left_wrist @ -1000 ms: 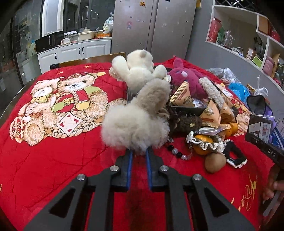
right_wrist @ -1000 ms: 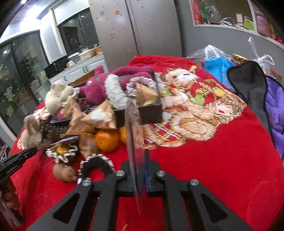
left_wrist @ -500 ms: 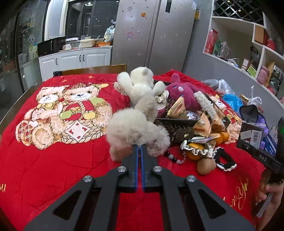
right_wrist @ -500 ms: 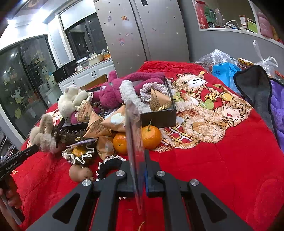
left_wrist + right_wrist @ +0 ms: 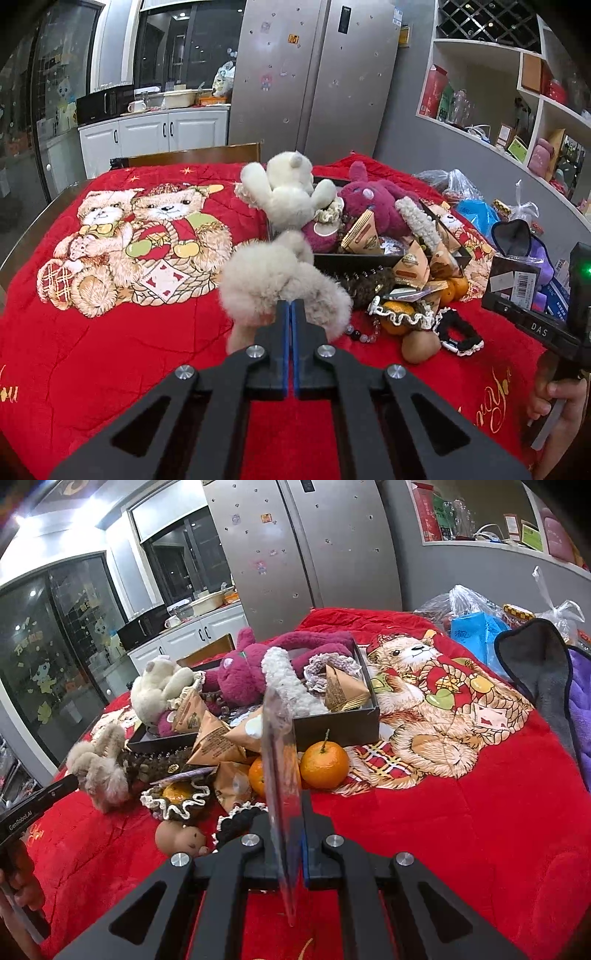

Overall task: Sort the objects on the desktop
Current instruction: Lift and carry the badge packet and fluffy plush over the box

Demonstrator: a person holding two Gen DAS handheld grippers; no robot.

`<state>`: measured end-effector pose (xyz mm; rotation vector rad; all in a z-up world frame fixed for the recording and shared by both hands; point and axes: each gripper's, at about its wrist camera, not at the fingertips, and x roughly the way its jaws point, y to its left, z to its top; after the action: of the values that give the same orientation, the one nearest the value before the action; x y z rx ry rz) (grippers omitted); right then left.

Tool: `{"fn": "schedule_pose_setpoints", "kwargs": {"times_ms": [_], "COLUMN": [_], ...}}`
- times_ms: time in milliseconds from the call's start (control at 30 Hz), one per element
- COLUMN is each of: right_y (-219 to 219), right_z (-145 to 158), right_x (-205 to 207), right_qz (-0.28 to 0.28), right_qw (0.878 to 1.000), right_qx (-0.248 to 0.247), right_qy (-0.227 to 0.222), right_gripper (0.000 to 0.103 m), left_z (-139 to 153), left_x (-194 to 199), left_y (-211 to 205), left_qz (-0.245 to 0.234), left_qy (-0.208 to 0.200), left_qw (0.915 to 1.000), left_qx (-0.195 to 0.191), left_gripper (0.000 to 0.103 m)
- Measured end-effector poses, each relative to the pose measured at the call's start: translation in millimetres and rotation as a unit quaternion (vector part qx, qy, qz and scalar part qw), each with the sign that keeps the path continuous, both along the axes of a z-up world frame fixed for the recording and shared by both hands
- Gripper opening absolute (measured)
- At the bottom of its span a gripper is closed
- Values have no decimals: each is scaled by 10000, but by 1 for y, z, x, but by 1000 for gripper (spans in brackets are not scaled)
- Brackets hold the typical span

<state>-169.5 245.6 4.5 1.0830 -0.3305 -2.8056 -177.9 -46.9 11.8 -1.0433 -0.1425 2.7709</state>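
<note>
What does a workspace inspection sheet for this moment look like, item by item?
Surface: red quilt with a printed bear picture.
Job's things: beige plush toy, black box holding a magenta plush, snack packets and a white plush; tangerine beside the box.
Clutter: plastic bags, dark cloth along the edge.
Grippers: left gripper shut on the beige plush toy; right gripper shut on a clear plastic sheet.
Cables: nothing seen.
Surroundings: fridge, white cabinets, wall shelves.
</note>
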Motion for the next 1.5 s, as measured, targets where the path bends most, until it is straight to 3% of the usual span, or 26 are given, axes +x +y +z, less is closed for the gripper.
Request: {"fn": "schedule_pose_setpoints", "kwargs": {"times_ms": [167, 567, 933, 1500], "right_y": [-2, -41, -72, -74], "right_z": [6, 40, 54, 67], "right_x": [3, 18, 22, -2], "right_qz": [-3, 295, 633, 735], "right_qw": [10000, 9986, 9971, 9970], "right_qx": [-25, 52, 147, -50], "right_qy": [91, 426, 388, 229], "right_gripper": [6, 6, 6, 6], "left_z": [13, 40, 44, 89], "left_x": [7, 28, 33, 1], "left_y": [-3, -4, -6, 43], "left_qz": [-41, -68, -70, -423], "left_qy": [142, 316, 235, 530], "left_qw": [9998, 9995, 9997, 9973], "left_qx": [125, 26, -3, -272], "left_gripper": [0, 0, 0, 0]}}
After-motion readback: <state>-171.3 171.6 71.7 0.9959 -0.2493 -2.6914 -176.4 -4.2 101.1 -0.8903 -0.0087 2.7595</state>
